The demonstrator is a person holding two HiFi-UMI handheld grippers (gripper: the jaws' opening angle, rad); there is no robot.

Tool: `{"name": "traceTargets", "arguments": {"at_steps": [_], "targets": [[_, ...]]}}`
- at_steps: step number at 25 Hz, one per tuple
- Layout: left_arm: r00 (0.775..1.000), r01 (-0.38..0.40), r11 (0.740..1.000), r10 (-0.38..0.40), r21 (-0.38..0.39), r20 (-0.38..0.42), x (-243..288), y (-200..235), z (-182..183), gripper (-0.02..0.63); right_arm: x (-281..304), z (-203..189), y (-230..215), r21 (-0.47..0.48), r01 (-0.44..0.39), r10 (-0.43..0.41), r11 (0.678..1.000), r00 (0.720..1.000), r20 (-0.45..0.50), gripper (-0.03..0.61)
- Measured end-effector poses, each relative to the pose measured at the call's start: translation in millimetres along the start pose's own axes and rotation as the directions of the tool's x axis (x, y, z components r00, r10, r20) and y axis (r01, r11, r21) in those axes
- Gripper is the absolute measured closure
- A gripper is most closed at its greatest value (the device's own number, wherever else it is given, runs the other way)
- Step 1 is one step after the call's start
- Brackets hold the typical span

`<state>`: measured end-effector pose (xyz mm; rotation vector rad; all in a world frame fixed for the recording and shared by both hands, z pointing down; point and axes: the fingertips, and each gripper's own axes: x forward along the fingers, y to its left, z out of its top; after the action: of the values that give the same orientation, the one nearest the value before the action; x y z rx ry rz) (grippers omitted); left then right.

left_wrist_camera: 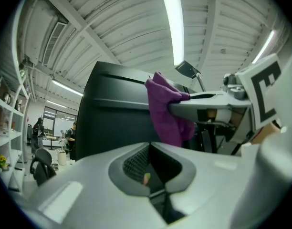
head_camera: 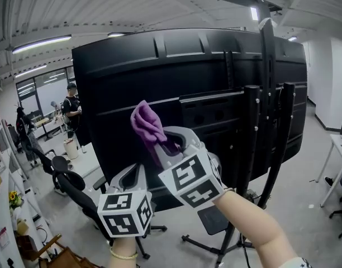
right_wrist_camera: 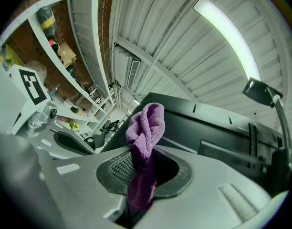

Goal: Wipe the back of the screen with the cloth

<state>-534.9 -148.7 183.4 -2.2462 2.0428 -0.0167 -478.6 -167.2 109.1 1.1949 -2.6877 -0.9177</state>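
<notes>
The screen's black back (head_camera: 160,77) fills the middle of the head view, mounted on a wheeled stand. My right gripper (head_camera: 174,144) is shut on a purple cloth (head_camera: 148,124), and the cloth's bunched free end stands up in front of the back panel's left half. Whether it touches the panel I cannot tell. In the right gripper view the cloth (right_wrist_camera: 145,128) rises from between the jaws of the right gripper (right_wrist_camera: 141,175), with the screen (right_wrist_camera: 208,128) beyond. My left gripper (head_camera: 136,172) hangs lower and to the left, shut and empty. From the left gripper (left_wrist_camera: 148,168) I see the cloth (left_wrist_camera: 162,109) up ahead.
The stand's black uprights (head_camera: 269,121) and legs (head_camera: 215,244) run down the screen's right side. Black office chairs (head_camera: 70,183) stand at the lower left. A person (head_camera: 70,108) stands far off at the left. A white table (head_camera: 341,149) is at the right edge, shelves at the left.
</notes>
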Motion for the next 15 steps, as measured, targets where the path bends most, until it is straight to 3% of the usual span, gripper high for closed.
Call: {"name": "traceTargets", "arguments": {"at_steps": [4,7,11,15], "targets": [[0.999,-0.031,0.999,0.03,-0.015,-0.042,-37,-60,-53,0.606,-70,-59,22,0.052,-0.034,0.036,0.998,0.999,-0.03,0.509],[0.998,0.007,1.0,-0.009,-0.025,-0.065,-52,-122,-87,0.606,-132,-107,27,0.131,-0.025,0.033,0.991,0.997,-0.063,0.509],[0.993,0.079,0.997,-0.08,-0.012,-0.088,-64,-218,-136,0.606,-223,-180,20,0.263,0.036,0.007,0.964,0.987,-0.159,0.509],[0.979,0.167,0.986,-0.168,-0.016,-0.114,-72,-320,-175,0.606,-316,-245,-3,0.319,0.139,-0.054,0.938,0.963,-0.263,0.511]]}}
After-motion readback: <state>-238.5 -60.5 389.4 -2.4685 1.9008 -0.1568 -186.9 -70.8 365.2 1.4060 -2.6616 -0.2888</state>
